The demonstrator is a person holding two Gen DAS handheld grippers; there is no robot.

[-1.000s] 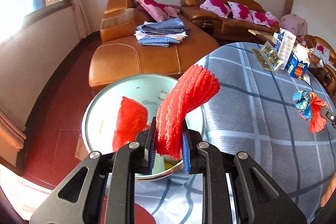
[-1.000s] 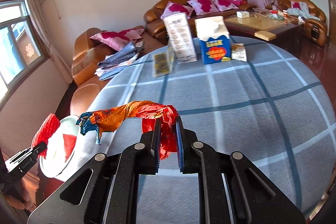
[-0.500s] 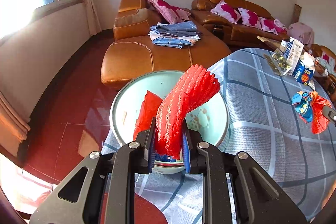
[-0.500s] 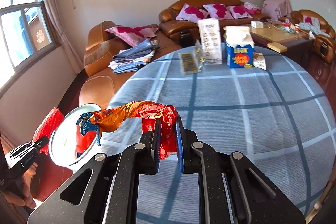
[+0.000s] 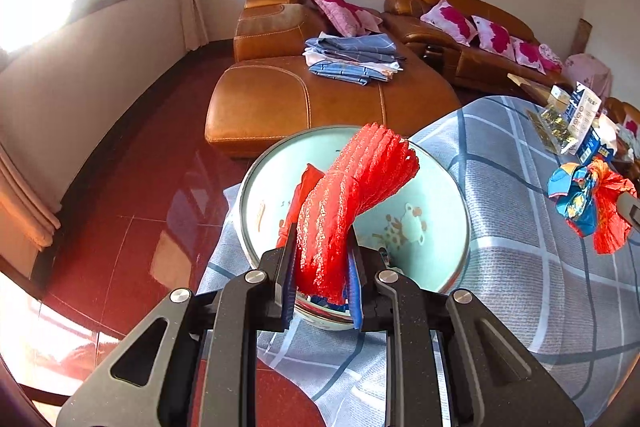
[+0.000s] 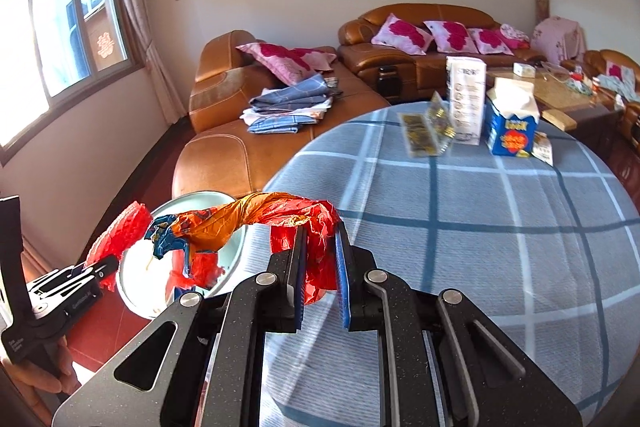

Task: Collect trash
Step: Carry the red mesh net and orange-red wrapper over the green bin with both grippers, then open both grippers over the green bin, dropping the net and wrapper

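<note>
Your left gripper [image 5: 322,267] clamps the red foam net [image 5: 352,195] above the basin [image 5: 452,235] at the table's edge; your right gripper [image 6: 322,259] pinches the crumpled wrapper [image 6: 256,217].

Two grippers, left [image 5: 322,267] and right [image 6: 320,267], each clamp one wrapper. One basin [image 5: 448,187] beside them holds one red scrap [image 5: 306,183]. Two cartons [image 6: 466,99] [image 6: 512,123] stand beyond the basin.

Both tools [image 5: 321,259] [image 6: 320,259] clamped tight.
</note>
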